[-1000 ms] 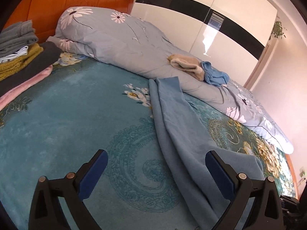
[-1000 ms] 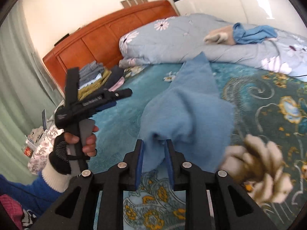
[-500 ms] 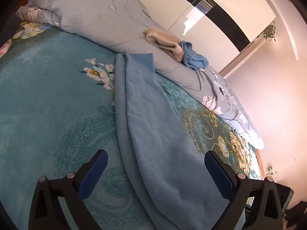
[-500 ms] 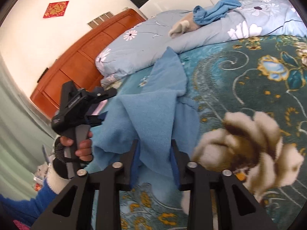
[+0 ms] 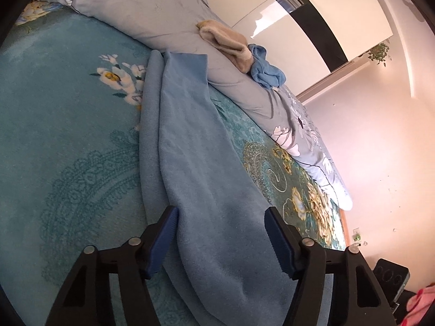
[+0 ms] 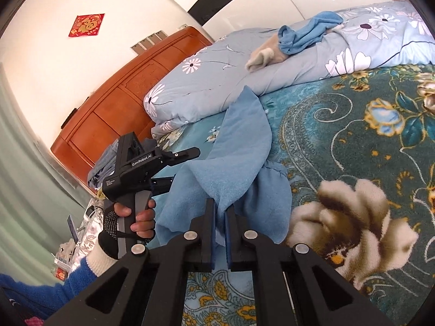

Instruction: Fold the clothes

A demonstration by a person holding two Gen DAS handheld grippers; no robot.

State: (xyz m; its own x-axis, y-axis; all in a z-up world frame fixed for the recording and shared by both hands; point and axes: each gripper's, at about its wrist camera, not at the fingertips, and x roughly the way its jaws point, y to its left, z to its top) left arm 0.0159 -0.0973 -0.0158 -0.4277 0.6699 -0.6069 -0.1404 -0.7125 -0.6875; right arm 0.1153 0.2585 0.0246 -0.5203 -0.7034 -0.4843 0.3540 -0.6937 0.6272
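Beside the quilt (image 5: 244,92), my left gripper (image 5: 221,235) has narrowed around the blue garment (image 5: 195,146); right gripper (image 6: 219,212) stays clamped on it.

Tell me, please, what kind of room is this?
Most likely a bedroom in a home. The work happens on a bed with a teal floral bedspread, a wooden headboard stands at one end, and a rolled duvet lies along the far side. A glossy wardrobe stands behind.
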